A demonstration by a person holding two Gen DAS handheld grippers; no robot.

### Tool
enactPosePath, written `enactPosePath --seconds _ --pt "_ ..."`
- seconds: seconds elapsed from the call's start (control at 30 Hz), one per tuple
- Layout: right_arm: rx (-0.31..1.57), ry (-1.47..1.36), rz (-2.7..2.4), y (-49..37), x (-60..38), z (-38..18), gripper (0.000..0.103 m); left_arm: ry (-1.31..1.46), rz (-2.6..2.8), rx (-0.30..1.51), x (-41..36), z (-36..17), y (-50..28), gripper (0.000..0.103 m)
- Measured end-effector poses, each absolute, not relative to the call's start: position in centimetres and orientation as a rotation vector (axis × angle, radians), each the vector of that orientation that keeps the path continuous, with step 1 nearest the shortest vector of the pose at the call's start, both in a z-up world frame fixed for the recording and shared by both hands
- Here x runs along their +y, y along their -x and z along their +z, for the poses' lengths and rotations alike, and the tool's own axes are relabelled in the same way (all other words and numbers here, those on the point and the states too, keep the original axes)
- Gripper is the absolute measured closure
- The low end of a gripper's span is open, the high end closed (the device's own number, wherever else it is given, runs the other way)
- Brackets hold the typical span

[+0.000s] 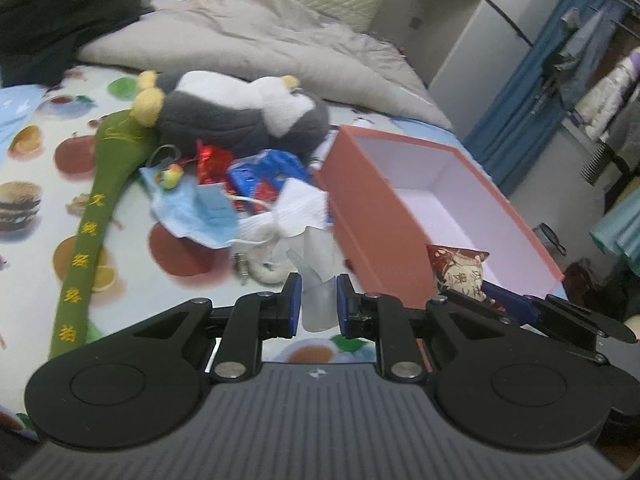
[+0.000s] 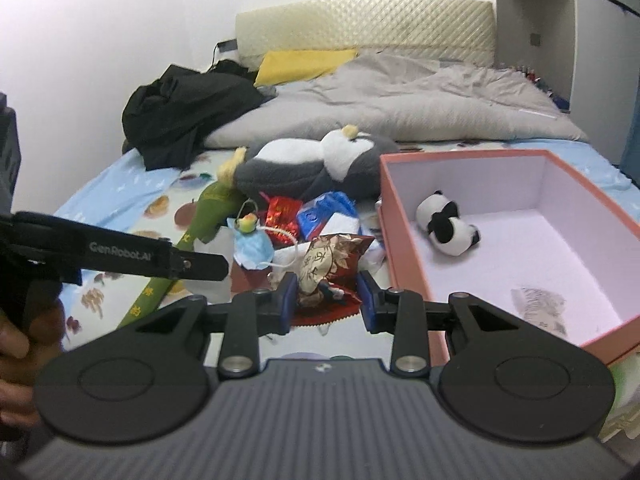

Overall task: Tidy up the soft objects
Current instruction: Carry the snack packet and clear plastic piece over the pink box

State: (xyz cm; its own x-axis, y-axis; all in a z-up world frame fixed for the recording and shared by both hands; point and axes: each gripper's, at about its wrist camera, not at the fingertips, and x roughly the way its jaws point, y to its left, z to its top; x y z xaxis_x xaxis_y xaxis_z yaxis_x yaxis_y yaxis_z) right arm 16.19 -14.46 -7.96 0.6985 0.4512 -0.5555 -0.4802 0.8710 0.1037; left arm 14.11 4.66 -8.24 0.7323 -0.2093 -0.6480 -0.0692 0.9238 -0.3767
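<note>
My left gripper (image 1: 318, 305) is shut on a white tissue (image 1: 318, 276), held just above the bed next to the pink box (image 1: 376, 216). My right gripper (image 2: 327, 295) is shut on a red patterned pouch (image 2: 328, 268), just left of the pink box (image 2: 404, 248); the pouch also shows in the left wrist view (image 1: 460, 268). A small panda plush (image 2: 446, 224) lies inside the box. A grey-and-white penguin plush (image 1: 240, 114), a long green plush (image 1: 100, 208), a blue face mask (image 1: 196, 208), red and blue wrappers (image 1: 248, 172) and white cloth (image 1: 296, 208) lie in a pile on the bed.
A grey duvet (image 1: 256, 44), black clothing (image 1: 52, 20) and a yellow pillow (image 2: 304, 64) lie toward the headboard (image 2: 368, 24). A white cabinet (image 1: 448, 24) stands to the right of the bed. The left gripper's strap (image 2: 120, 256) crosses the right wrist view.
</note>
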Motion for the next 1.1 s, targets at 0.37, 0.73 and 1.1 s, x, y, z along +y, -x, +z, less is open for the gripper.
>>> enactPosePath --seconds 0.37,0.73,1.1 --pt "0.583 0.022 0.433 -15.5 -18.4 -6.9 0.068 0.346 -0.202 0.750 -0.1 -7.1 -15.5 0.081" --pt "0.588 -0.023 0.346 -19.2 -22.0 -7.3 0.068 0.331 -0.310 0.737 -4.3 -5.8 -20.3 0.081" --pt "0.635 -0.068 0.281 -24.7 -24.5 -8.8 0.068 0.313 -0.307 0.809 -6.4 -6.9 -27.6 0.081"
